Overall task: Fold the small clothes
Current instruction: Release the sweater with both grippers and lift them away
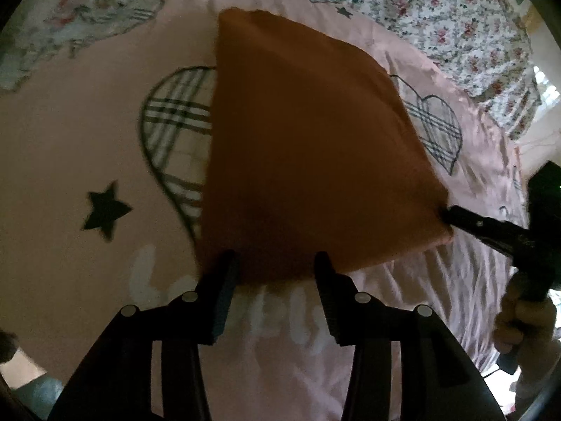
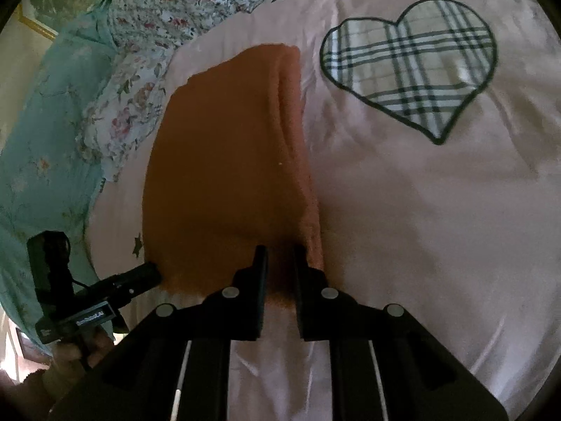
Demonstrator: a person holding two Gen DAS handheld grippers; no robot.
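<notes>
- Left wrist view: the orange garment [image 1: 308, 147] lies folded on the pink bedspread [image 1: 87, 133], its long axis running away from the camera toward the floral bedding [image 1: 438, 24] at the far side. The left gripper [image 1: 277, 263] stands at the near edge with its jaws apart, straddling that edge; the pads do not look pressed on the cloth, so I judge it released. At the near right corner the right gripper [image 1: 447, 215] comes in from the side, its tips touching the corner.
- Right wrist view: the garment [image 2: 224, 161] stretches straight ahead of the right gripper [image 2: 280, 251], a doubled fold line along its right side, beside the plaid heart [image 2: 410, 70]. The jaws are narrow and clenched on the near edge of the cloth. The left gripper [image 2: 156, 272] meets the near left corner; a hand [image 2: 75, 354] holds it.
- Judgement: both tools sit at the near edge, so the next fold likely runs away from them, along the long axis.
</notes>
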